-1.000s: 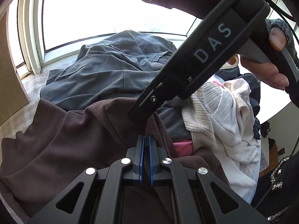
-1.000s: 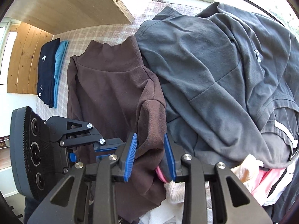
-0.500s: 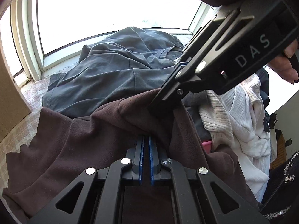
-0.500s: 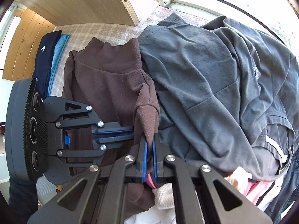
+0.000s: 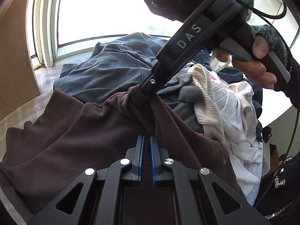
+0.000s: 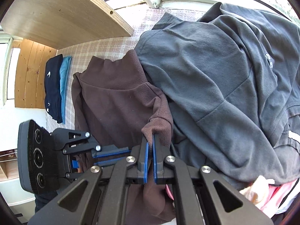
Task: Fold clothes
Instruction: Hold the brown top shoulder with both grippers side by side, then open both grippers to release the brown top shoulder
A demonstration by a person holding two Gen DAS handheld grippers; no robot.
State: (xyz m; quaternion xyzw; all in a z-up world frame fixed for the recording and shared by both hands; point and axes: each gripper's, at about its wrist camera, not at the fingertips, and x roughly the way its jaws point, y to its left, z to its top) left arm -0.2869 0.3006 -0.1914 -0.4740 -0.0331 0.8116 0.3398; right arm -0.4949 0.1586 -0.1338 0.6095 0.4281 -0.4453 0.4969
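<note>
Right gripper: jaws closed tight on a bunched fold of the brown fleece top, which spreads ahead and to the left of the tips. Left gripper: jaws drawn nearly together with the same brown fleece pinched between its pads, cloth running forward from them to the right gripper's tips just ahead. A grey jacket lies immediately right of the fleece, overlapping its edge. A cream knit sits further right.

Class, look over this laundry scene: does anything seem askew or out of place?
Nothing damaged or spilled. The grey jacket lies over one edge of the brown fleece, and unfolded clothes sit heaped beside it, unlike the folded navy and blue pair.
</note>
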